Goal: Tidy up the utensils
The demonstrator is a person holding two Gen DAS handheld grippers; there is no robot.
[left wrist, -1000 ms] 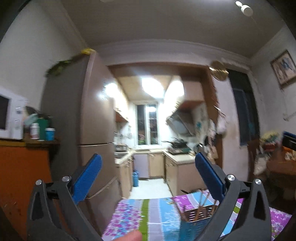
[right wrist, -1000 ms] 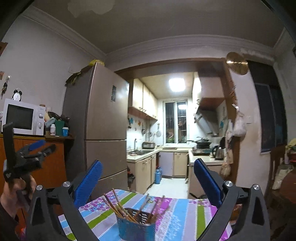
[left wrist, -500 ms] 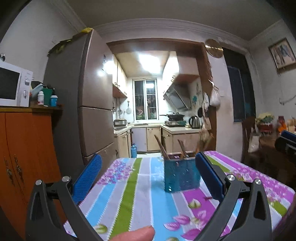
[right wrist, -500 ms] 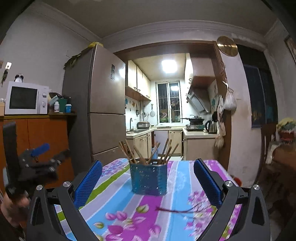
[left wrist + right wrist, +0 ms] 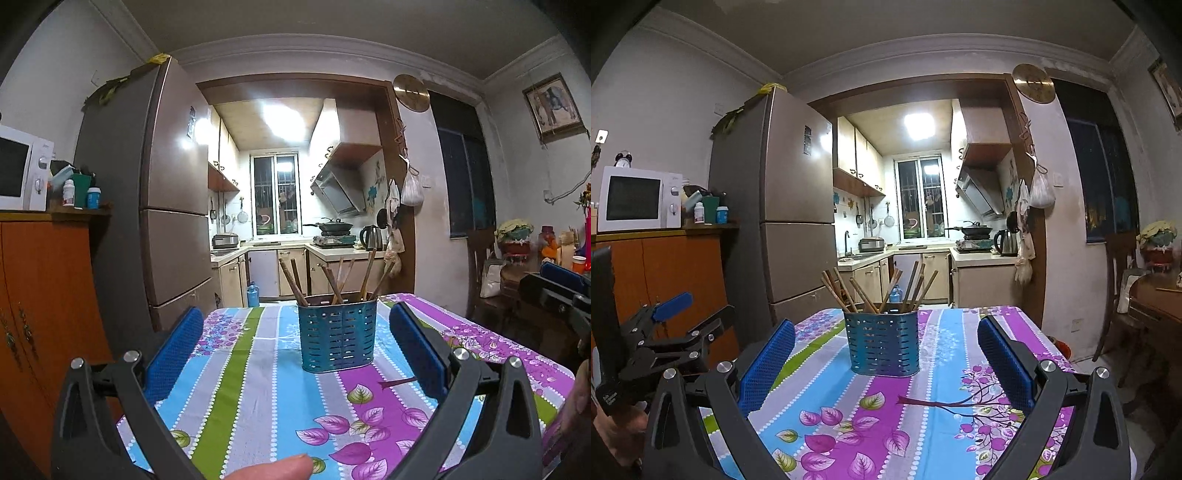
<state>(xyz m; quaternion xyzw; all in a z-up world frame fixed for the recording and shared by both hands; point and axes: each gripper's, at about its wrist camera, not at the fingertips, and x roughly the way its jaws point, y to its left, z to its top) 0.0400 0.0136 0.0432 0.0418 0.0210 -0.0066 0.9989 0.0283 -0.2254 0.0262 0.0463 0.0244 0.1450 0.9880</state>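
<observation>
A blue perforated utensil holder (image 5: 338,332) stands on the floral striped tablecloth (image 5: 258,387) and holds several brown wooden chopsticks (image 5: 332,280). It also shows in the right wrist view (image 5: 882,341). A single dark chopstick (image 5: 938,402) lies flat on the cloth in front of the holder; in the left wrist view only part of it (image 5: 397,382) shows beside the right finger. My left gripper (image 5: 303,354) is open and empty, short of the holder. My right gripper (image 5: 886,360) is open and empty, also short of it.
A tall brown fridge (image 5: 790,221) stands behind the table on the left, beside an orange cabinet (image 5: 665,280) with a microwave (image 5: 635,199). A kitchen opens behind. A dark chair and side table (image 5: 1145,295) stand to the right.
Both grippers have tilted down and come to the table; the holder and loose chopstick now sit in full view ahead. Both jaws stayed open.
</observation>
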